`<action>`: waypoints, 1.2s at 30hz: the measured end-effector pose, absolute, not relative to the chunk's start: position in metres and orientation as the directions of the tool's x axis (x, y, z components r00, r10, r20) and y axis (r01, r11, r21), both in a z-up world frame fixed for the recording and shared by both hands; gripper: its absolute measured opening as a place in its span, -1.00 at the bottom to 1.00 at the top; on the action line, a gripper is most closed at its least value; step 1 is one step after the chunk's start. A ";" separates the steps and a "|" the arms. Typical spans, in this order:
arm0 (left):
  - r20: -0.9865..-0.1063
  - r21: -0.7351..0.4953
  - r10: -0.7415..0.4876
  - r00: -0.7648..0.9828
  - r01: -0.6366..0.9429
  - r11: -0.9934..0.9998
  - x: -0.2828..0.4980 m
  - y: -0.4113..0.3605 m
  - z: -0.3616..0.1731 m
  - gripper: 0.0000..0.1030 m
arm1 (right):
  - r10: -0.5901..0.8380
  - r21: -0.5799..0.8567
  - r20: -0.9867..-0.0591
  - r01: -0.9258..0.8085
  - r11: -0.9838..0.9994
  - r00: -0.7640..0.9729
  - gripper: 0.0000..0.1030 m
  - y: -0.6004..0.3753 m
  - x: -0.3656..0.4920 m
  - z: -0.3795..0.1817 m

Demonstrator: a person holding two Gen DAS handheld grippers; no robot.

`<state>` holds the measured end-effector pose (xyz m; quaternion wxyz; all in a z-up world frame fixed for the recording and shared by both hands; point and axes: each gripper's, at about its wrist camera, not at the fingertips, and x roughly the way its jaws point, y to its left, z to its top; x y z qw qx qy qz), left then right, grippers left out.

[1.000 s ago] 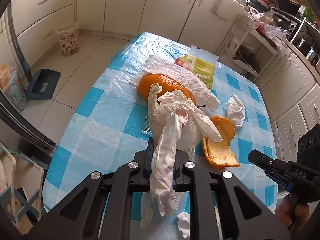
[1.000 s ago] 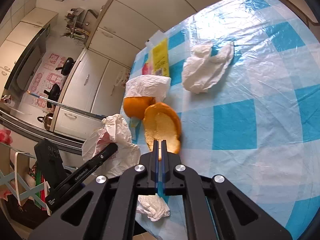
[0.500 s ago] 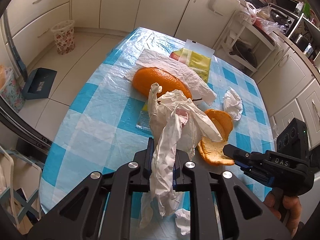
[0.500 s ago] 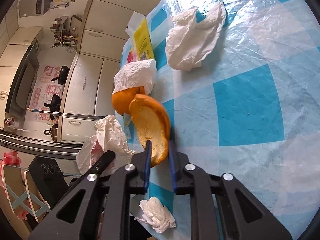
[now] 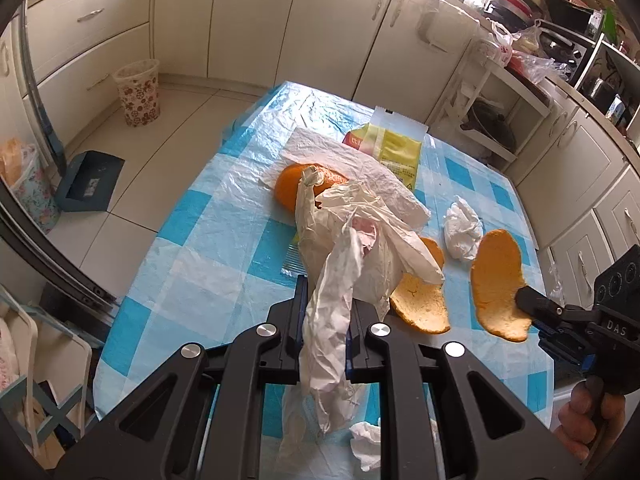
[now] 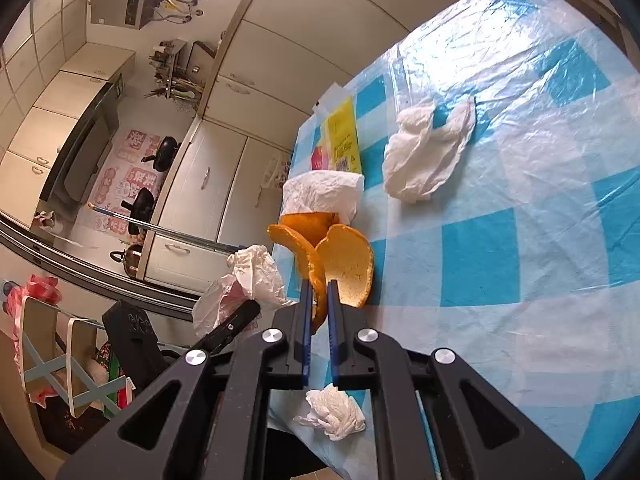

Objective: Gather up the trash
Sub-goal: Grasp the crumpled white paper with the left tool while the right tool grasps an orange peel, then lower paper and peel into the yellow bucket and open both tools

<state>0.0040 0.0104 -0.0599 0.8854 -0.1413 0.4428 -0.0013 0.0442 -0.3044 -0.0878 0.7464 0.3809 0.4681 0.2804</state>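
Note:
My left gripper [image 5: 325,312] is shut on a crumpled white plastic bag [image 5: 352,248] held above the table; the bag also shows in the right wrist view [image 6: 244,280]. My right gripper [image 6: 317,292] is shut on an orange peel [image 6: 304,252], lifted off the table; in the left wrist view this peel [image 5: 496,280] hangs at the right gripper [image 5: 532,304]. A second peel [image 5: 420,304] lies on the checked tablecloth [image 5: 200,264]; it also shows in the right wrist view [image 6: 352,264]. A third orange piece [image 5: 292,184] lies under white paper [image 5: 360,168].
A crumpled tissue [image 5: 462,228] lies right of the peels, a small one [image 5: 366,436] near the front edge. A yellow packet [image 5: 396,148] lies at the far side. A patterned waste bin [image 5: 138,92] stands on the floor at the far left, cabinets behind.
My right gripper has closed on one orange peel and lifted it off the table, away from the second peel. My left gripper still holds the bag in the same spot.

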 end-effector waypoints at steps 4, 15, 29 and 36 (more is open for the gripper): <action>-0.729 -0.277 -0.144 0.669 -0.095 0.956 -0.003 0.006 -0.044 -0.75 | 0.736 0.816 -0.484 -0.060 0.575 0.473 -0.84 -0.336 0.033 -0.077; -0.635 -0.331 -0.329 0.699 0.138 0.933 -0.012 -0.087 -0.014 -0.74 | 0.449 0.701 -0.551 0.098 0.707 0.703 -0.84 -0.469 -0.031 -0.052; -0.701 -0.398 -0.570 0.429 0.428 0.812 -0.046 -0.350 -0.060 -0.74 | 0.186 0.577 -0.717 0.422 0.699 0.671 -0.84 -0.567 -0.085 -0.092; -0.788 -0.384 -0.519 0.330 0.395 0.834 -0.035 -0.418 -0.107 -0.73 | 0.203 0.624 -0.716 0.482 0.615 0.668 -0.75 -0.610 -0.097 -0.113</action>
